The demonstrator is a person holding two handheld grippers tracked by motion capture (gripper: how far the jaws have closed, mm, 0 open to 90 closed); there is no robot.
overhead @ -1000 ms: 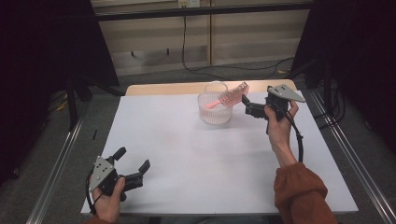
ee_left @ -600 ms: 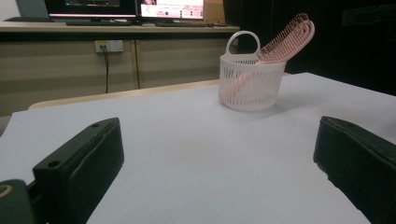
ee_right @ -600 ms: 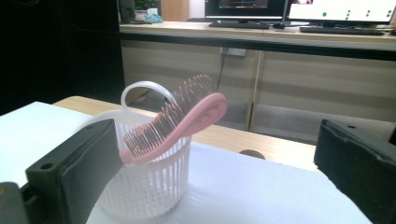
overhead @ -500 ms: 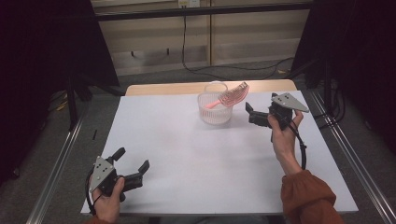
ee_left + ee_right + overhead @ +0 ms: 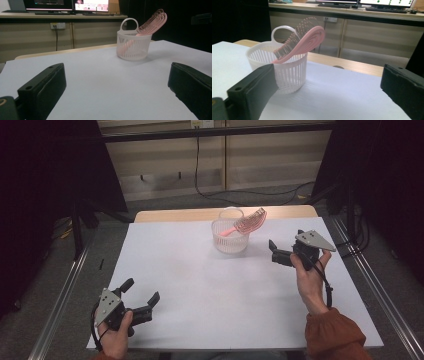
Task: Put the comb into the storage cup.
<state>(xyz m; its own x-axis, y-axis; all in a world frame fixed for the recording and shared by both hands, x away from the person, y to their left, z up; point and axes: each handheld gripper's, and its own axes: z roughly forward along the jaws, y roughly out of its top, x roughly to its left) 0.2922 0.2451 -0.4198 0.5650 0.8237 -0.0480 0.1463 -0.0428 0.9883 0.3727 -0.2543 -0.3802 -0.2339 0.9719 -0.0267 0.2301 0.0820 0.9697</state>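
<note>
Item: pink hairbrush (image 5: 246,223), standing in a white slotted basket (image 5: 230,238) at about 12 o'clock on the white surface (image 5: 200,285).

Handling, as judged: light, rigid plastic, smooth and somewhat slippery; the open-ribbed head (image 5: 308,37) looks the more breakable part. The basket is light too and likely to tip or slide if the brush is dragged sideways.

Hold: across the exposed neck just above the basket rim, or the head's solid edges; the handle sits inside the basket.

Orientation: long axis tilted, handle down, head up and leaning out toward 2 o'clock.

Right gripper (image 5: 278,254): at the basket's 3 o'clock, near, not touching; fingers spread, holding nothing.

Left gripper (image 5: 142,301): at 7 o'clock, well apart; fingers spread, holding nothing.
</note>
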